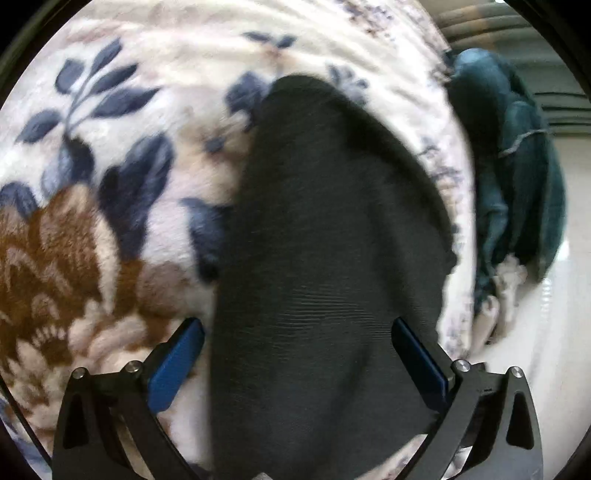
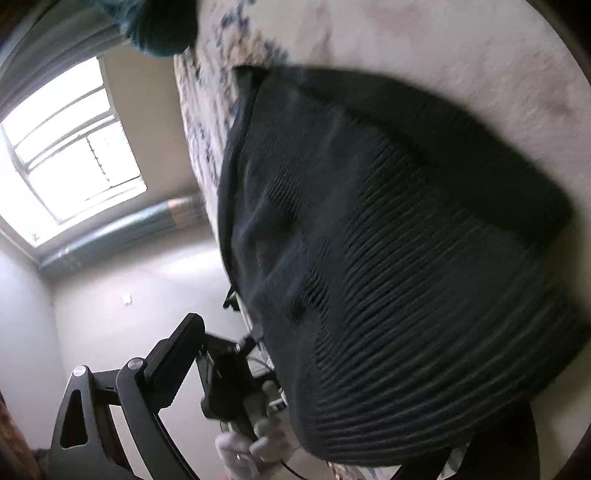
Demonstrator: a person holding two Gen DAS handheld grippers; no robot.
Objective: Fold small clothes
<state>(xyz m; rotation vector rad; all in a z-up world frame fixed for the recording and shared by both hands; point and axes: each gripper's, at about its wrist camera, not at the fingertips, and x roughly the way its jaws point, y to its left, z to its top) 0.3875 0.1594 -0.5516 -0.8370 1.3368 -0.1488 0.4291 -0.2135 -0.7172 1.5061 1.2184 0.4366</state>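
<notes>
A small black ribbed garment (image 1: 325, 258) lies on a floral fleece blanket (image 1: 110, 184). My left gripper (image 1: 297, 336) is open, its blue-padded fingers (image 1: 177, 365) standing either side of the garment's near end. In the right wrist view the same garment (image 2: 406, 258) fills the frame, lying at the blanket's edge (image 2: 207, 122). Only my right gripper's left finger (image 2: 177, 354) shows; the other is hidden behind the cloth. The left gripper and a gloved hand (image 2: 255, 443) show below the garment.
A dark teal cloth (image 1: 517, 166) is bunched at the blanket's right edge, also at the top of the right wrist view (image 2: 159, 26). Pale floor (image 1: 554, 314) lies beyond. A bright window (image 2: 66, 147) and curtain sit across the room.
</notes>
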